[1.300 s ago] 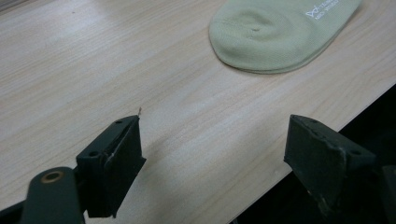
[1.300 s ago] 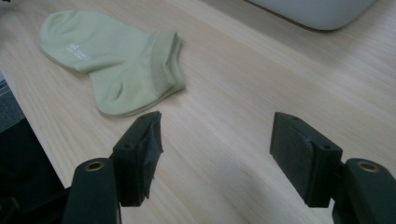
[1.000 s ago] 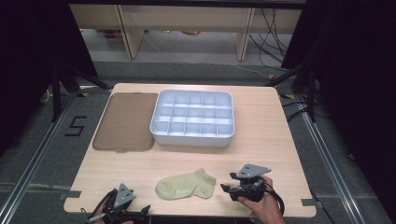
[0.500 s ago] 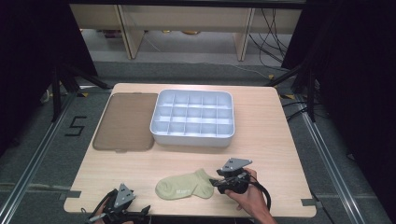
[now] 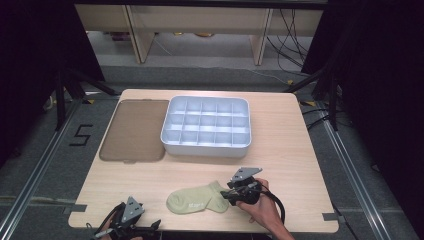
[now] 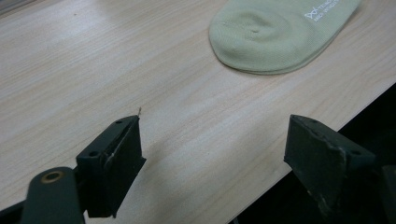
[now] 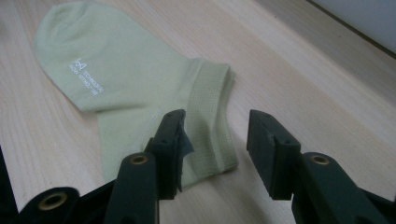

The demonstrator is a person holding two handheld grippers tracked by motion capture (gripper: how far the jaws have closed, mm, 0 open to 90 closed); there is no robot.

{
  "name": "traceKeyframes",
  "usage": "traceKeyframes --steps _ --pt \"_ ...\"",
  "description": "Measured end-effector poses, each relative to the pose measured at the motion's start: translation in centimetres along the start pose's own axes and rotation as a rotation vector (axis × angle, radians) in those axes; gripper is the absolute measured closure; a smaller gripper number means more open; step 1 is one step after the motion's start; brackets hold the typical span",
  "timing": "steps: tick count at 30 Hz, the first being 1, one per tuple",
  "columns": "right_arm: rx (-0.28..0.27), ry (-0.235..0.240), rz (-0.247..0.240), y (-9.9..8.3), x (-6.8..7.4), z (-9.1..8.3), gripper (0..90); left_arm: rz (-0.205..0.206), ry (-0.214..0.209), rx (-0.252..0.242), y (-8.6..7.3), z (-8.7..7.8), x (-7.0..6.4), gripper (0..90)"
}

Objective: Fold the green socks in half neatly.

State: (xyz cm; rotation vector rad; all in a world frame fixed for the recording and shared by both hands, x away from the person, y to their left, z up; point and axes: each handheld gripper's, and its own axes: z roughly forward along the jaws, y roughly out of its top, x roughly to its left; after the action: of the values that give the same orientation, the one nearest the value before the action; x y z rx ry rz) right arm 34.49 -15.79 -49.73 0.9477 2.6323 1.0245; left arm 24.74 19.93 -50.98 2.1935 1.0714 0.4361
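While lying flat near the bench front edge, pale green sock, cuff toward 3 o'clock. Right gripper spread, low, straddling cuff edge, hand gripping from 5 o'clock. Left gripper spread wide at 7 o'clock, apart from toe.

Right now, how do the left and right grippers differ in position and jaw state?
The right gripper sits at the sock's cuff, jaws partly open astride its edge; the left gripper rests at the table's near edge, jaws wide, clear of the sock's toe. Both are open, holding nothing.
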Motion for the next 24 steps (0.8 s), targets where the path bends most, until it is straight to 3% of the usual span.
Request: traceKeyframes --steps 4,7,24 --pt "-0.006 0.004 -0.014 0.10 0.07 0.43 59.7 -0.041 -0.006 -0.028 -0.05 0.21 -0.35 18.4" --pt "0.006 0.003 -0.012 0.10 0.14 0.58 61.3 -0.045 -0.010 -0.031 -0.05 0.22 -0.40 18.4" --pt "0.022 0.012 0.019 -0.29 -0.21 0.63 70.0 -0.017 -0.001 -0.024 -0.01 0.06 -0.27 18.4"
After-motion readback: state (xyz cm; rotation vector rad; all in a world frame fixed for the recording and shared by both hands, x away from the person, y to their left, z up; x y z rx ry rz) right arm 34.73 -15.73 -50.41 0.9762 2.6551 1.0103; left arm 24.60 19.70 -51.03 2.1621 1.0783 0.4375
